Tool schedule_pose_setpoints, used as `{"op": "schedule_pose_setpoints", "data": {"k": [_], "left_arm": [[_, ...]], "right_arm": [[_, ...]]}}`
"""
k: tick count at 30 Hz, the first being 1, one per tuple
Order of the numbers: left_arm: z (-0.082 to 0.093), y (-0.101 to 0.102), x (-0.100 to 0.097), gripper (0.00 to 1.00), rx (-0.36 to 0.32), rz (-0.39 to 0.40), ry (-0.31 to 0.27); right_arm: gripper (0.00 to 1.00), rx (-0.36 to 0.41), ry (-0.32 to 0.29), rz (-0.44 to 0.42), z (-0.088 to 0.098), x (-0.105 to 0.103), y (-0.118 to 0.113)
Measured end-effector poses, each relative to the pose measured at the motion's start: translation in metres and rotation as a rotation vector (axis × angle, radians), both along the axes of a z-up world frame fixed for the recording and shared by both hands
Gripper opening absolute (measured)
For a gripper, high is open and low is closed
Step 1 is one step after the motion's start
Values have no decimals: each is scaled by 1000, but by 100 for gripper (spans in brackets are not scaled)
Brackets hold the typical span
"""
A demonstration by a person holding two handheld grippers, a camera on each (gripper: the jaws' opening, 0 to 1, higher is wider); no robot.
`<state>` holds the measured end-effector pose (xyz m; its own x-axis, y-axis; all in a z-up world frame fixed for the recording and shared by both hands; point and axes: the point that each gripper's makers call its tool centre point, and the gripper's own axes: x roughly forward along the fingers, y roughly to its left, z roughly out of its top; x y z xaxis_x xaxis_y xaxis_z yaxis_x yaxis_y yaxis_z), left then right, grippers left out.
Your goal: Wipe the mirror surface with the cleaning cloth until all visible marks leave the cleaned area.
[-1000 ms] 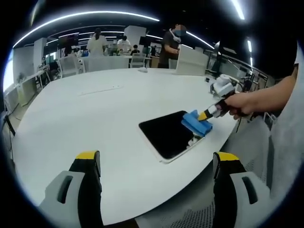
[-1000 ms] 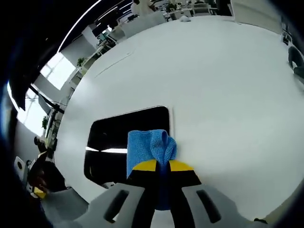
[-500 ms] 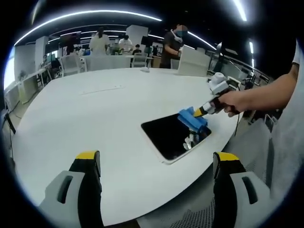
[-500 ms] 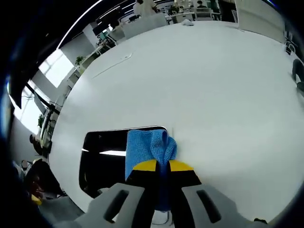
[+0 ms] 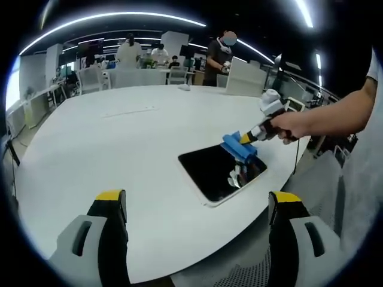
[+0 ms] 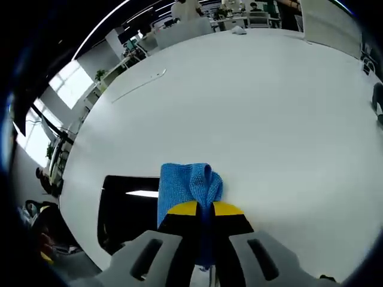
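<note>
My left hand-held gripper point(image 5: 194, 209) hovers released, short of the mirror point(image 5: 221, 170) on the bench point(image 5: 119, 137). My right hand-held gripper point(image 6: 203, 209) clamps the cloth point(image 6: 188, 185) at the mirror's far edge; I should press flat, overlapping strokes.

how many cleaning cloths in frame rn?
1. The blue cloth is clamped in the right gripper, at the far right corner of the mirror in the left gripper view. None elsewhere on the white table.
</note>
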<state>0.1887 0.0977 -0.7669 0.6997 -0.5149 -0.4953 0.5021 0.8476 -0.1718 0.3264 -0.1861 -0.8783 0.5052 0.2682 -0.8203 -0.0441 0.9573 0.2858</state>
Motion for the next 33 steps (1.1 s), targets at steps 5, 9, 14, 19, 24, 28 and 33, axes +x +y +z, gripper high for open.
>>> {"op": "schedule_pose_setpoints", "data": {"k": [5, 9, 14, 19, 24, 28, 33], "left_arm": [[6, -6, -1, 99, 3, -7, -2], [6, -3, 1, 99, 5, -2, -4], [7, -1, 2, 99, 4, 4, -6], [4, 3, 4, 99, -1, 7, -6], [2, 4, 7, 99, -4, 5, -9], [3, 2, 7, 99, -7, 7, -10], [3, 0, 7, 99, -10, 8, -9]], "right_arm": [[2, -6, 0, 0, 1, 7, 1], [2, -10, -1, 4, 0, 11, 1], [2, -6, -5, 1, 0, 13, 1], [2, 2, -5, 3, -1, 14, 0], [2, 29, -25, 18, 2, 17, -4], [2, 38, -46, 10, 20, 12, -14], [2, 21, -69, -7, 39, 14, -46]]}}
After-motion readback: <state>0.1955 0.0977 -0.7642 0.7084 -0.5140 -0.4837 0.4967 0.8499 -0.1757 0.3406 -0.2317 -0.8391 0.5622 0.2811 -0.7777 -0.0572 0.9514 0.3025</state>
